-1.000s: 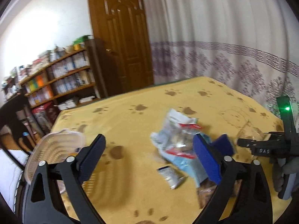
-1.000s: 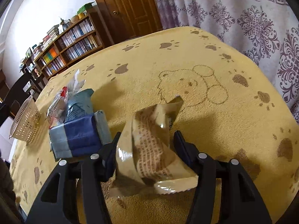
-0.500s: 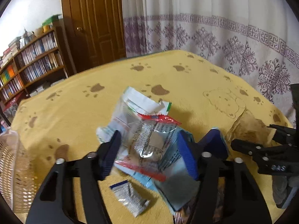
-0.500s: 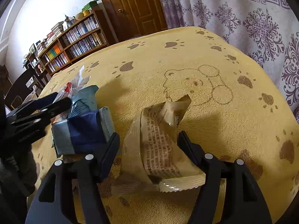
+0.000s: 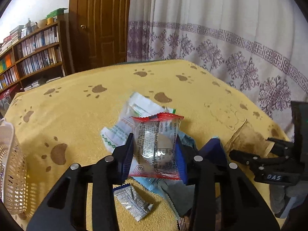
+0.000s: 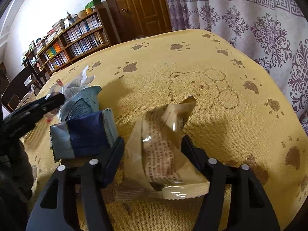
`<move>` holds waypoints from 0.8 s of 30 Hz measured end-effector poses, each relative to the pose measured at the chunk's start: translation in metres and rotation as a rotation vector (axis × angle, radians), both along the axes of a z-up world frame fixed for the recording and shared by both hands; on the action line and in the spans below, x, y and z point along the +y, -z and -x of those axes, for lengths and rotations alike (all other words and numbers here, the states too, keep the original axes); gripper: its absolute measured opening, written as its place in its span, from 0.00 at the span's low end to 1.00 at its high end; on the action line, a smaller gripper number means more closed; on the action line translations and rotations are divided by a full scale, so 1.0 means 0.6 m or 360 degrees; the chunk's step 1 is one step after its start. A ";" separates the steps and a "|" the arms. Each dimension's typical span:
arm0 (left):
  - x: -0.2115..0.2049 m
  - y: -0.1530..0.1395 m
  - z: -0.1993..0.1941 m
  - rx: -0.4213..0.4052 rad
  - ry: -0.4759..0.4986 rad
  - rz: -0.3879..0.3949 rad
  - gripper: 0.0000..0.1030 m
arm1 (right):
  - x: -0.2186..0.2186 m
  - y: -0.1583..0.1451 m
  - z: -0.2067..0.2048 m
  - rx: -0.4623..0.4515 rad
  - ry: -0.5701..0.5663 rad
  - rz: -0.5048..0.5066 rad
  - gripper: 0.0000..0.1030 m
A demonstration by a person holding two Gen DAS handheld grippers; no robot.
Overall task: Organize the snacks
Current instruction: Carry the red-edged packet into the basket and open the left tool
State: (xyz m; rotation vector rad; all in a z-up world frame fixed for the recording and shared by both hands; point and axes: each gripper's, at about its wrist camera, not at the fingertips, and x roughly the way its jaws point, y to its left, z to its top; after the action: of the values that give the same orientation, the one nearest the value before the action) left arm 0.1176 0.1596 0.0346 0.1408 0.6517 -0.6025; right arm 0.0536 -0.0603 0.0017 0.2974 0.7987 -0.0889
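I'm clamping my left gripper [image 5: 155, 156] on the clear red-edged snack packet [image 5: 156, 148], lifted off the pile; my right gripper [image 6: 152, 150] is pinching the tan crinkled wrapper [image 6: 163, 154] just above the yellow paw-print cloth [image 6: 192, 57]; next I'm likely carrying both to the white perforated plastic basket [image 5: 11, 165], far left.

White basket [image 5: 11, 173] is cut off at the left edge. Grey-blue packet [image 5: 173, 194] sits half hidden behind the left gripper's fingers [image 5: 181, 161]; print on the brown packet [image 6: 163, 154] is unreadable.
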 end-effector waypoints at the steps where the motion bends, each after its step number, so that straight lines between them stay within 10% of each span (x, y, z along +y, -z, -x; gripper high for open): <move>1: 0.002 -0.007 0.005 -0.0022 -0.0012 0.0000 0.39 | -0.001 0.000 0.001 -0.0003 0.0001 -0.0007 0.54; 24: 0.194 -0.142 0.084 -0.0323 -0.0426 0.0105 0.39 | -0.002 -0.052 0.036 -0.0155 -0.0008 -0.0196 0.46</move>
State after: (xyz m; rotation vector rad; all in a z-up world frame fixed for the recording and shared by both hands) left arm 0.0674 0.2760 0.1197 0.0508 0.4437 -0.3454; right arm 0.0320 -0.0617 0.0331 0.4133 0.7092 -0.0199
